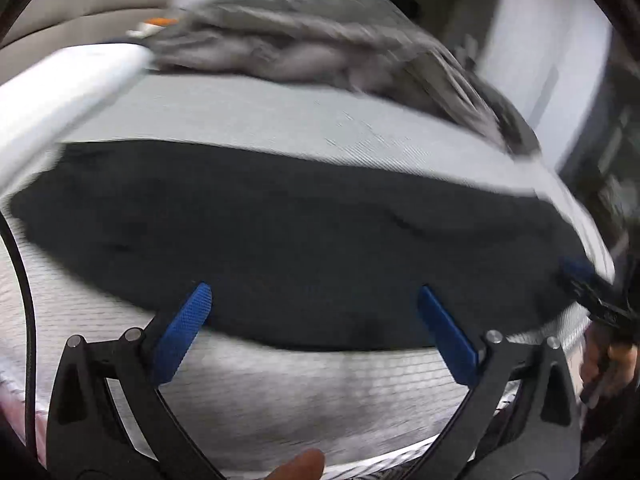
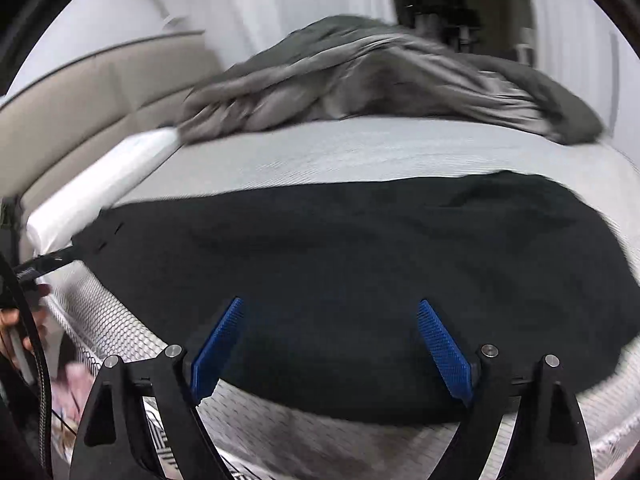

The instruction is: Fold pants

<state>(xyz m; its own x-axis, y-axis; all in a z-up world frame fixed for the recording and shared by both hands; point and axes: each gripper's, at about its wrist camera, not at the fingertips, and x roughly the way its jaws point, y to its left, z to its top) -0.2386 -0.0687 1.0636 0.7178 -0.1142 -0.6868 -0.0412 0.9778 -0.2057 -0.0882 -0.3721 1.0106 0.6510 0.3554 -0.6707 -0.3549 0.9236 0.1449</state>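
Jaws of both grippers wide apart, empty, knurled blue pads over smooth black pants (image 2: pixel 352 264) on ribbed grey mattress (image 2: pixel 320 156).

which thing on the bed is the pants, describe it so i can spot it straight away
Start from the bed with its pale grey sheet. On its near half, just ahead of the camera, a flat black cloth lies spread wide: the pants. The rumpled grey blanket is heaped at the far side; the pants are darker, flatter and closer.

Black left gripper (image 1: pixel 314 312) and right gripper (image 2: pixel 328 332), ribbed blue fingers (image 1: pixel 188 320), silver screws.
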